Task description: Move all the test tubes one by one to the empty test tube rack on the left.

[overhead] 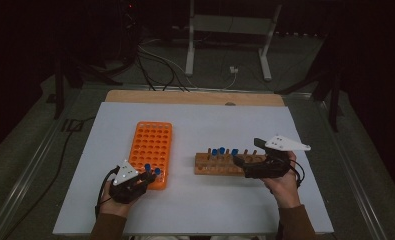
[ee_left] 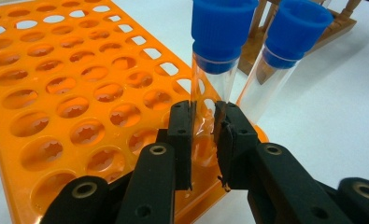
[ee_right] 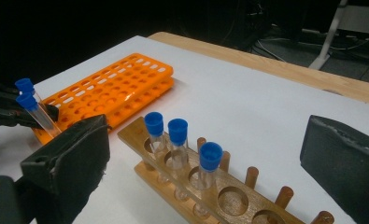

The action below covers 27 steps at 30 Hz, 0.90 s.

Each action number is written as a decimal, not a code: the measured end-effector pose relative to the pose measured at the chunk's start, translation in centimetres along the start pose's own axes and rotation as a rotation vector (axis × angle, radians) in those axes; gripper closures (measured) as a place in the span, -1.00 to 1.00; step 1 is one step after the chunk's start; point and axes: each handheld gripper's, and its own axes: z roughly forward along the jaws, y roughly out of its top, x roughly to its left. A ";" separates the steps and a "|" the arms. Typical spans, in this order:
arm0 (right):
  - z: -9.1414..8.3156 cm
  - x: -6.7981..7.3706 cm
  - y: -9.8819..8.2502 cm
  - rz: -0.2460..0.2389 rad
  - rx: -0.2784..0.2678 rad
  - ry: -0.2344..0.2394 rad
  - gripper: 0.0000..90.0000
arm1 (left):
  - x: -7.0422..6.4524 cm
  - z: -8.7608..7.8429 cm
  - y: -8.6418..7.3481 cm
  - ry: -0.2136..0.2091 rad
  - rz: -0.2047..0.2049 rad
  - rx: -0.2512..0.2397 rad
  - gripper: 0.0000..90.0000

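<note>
Left hand-held gripper [ee_left: 204, 140] clamps a blue-capped tube [ee_left: 215, 70] over the orange rack [ee_left: 56, 93]; right hand-held gripper [ee_right: 205, 154] gapes at the wooden rack [ee_right: 182, 186] holding three tubes.

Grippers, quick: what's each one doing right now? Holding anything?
Left gripper: closed on a blue-capped tube at the orange rack.
Right gripper: open, holding nothing, by the wooden rack.

Lab setting, orange tube rack [overhead: 152, 150], wooden rack [overhead: 225, 165] of blue-capped test tubes [ee_right: 178, 140], dark cabled surroundings
</note>
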 end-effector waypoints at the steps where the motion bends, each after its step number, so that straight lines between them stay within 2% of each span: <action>1: 0.0 0.0 0.0 0.001 0.001 0.001 -0.96 | 0.0 0.0 0.0 0.001 0.002 0.000 0.72; 5: 0.1 0.0 -0.1 0.000 0.002 0.000 -0.96 | -0.1 0.0 0.0 0.007 0.007 0.001 0.72; 11: 0.2 0.0 -0.1 0.003 0.002 0.002 -0.96 | -0.6 -0.1 -0.2 0.015 0.041 0.006 0.71; 21: 0.4 0.2 -0.1 0.000 0.005 0.006 -0.96 | -0.5 -0.1 -0.1 0.004 0.029 0.005 0.67; 22: 0.5 0.2 -0.1 0.000 0.005 0.007 -0.96 | -0.5 -0.2 -0.1 0.003 0.025 0.004 0.65; 24: 0.5 0.2 -0.1 0.000 0.005 0.007 -0.96 | -0.3 -0.3 0.0 0.016 0.012 0.004 0.47; 27: 0.4 0.1 -0.1 0.001 0.005 0.007 -0.96 | -0.1 -0.5 0.1 0.011 -0.005 -0.012 0.30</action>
